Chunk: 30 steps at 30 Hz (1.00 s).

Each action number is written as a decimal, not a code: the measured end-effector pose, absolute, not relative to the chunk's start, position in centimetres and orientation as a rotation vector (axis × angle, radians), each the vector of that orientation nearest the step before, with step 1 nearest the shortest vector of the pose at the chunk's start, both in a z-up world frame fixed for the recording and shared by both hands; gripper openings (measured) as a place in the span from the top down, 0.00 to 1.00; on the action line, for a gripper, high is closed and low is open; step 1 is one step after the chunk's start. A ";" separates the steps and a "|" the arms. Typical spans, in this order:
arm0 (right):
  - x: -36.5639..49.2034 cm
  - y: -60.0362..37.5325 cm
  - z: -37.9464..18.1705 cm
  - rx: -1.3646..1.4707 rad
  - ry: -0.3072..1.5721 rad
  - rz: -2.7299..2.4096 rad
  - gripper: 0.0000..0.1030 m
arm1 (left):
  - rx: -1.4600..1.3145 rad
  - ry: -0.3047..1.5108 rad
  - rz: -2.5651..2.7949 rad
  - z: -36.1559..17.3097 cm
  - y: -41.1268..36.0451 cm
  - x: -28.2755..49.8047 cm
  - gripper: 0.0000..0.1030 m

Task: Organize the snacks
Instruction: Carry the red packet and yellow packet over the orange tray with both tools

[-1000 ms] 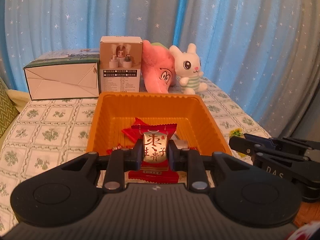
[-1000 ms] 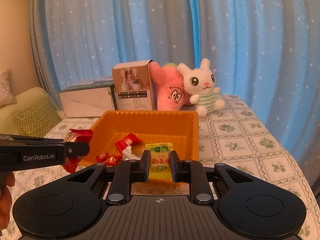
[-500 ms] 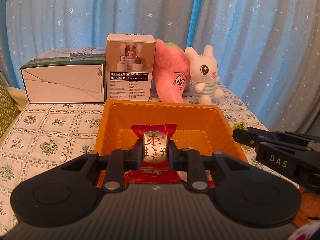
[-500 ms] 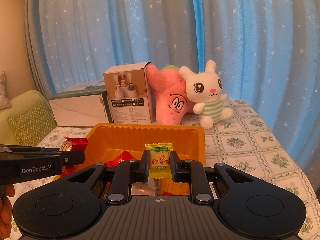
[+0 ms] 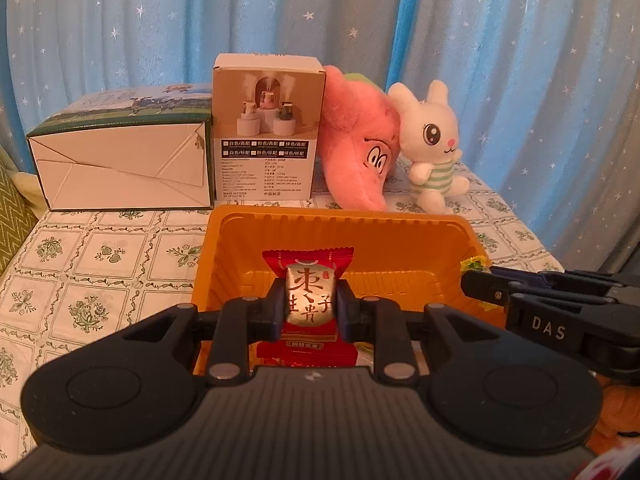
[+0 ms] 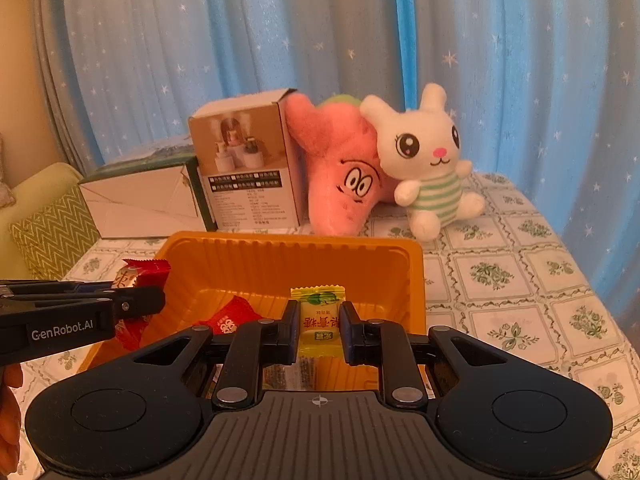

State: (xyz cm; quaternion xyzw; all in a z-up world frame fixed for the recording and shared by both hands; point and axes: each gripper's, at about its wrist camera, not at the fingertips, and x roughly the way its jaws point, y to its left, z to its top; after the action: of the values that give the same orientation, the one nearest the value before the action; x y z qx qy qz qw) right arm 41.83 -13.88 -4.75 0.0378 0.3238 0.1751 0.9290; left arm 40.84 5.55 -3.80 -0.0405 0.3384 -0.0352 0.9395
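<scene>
My left tool (image 5: 310,306) clamps red candy (image 5: 308,276), right tool (image 6: 320,330) clamps yellow candy (image 6: 319,322); both over orange tray (image 6: 296,252), unreleased; red wrapper (image 6: 228,318) inside at 9 o'clock.

Backdrop: my view ends at a blue star-print curtain (image 5: 500,80) | Worktop (image 6: 520,280): white cloth, green floral squares | Left: green chevron cushion (image 6: 52,236), cream wall (image 6: 20,80) | Light: warm, indoor

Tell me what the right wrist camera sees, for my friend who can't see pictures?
The right gripper pinches a yellow candy over an orange tray that already holds a red candy. At the left, the left gripper holds a red wrapped candy by the tray's edge. Behind stand two boxes, a pink plush and a white bunny.
</scene>
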 end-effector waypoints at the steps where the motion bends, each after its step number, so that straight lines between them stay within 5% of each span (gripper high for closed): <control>1: 42.0 -13.9 -4.9 0.079 0.670 0.359 0.80 | -0.078 0.694 -0.070 -4.0 5.6 41.0 0.78; 30: 43.5 -13.9 -6.1 0.077 0.713 0.360 0.80 | -0.052 0.719 -0.066 -5.5 5.4 42.7 0.74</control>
State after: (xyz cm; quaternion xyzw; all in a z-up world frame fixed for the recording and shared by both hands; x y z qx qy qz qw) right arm 43.49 -13.86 -6.12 0.0375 0.3469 0.1754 0.9206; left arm 42.69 5.41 -5.55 -0.0253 0.3517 -0.0323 0.9352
